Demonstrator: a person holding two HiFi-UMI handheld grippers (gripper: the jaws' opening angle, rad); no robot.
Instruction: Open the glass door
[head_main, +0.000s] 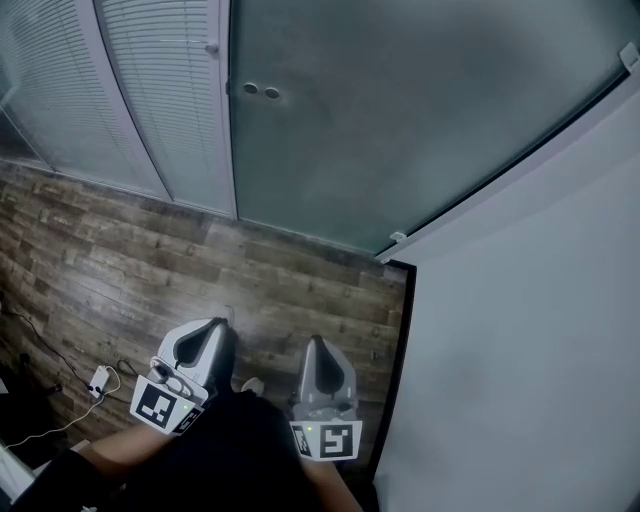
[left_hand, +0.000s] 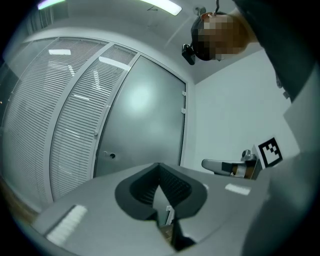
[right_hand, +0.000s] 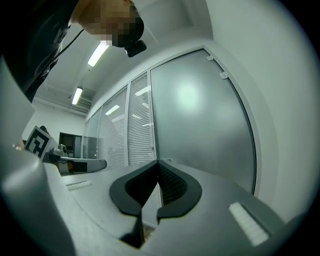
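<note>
We've two tools out front, left tool (head_main: 212, 328) and right tool (head_main: 318, 345), both with jaws together and empty. One glass door (head_main: 420, 110) stands upright ahead of them, long axis vertical, facing us.

Frosted glass door (head_main: 400, 110) shut (hinges (head_main: 398, 238) rt edge).

The glass door (head_main: 400, 110) runs off the head view's top edge.
</note>
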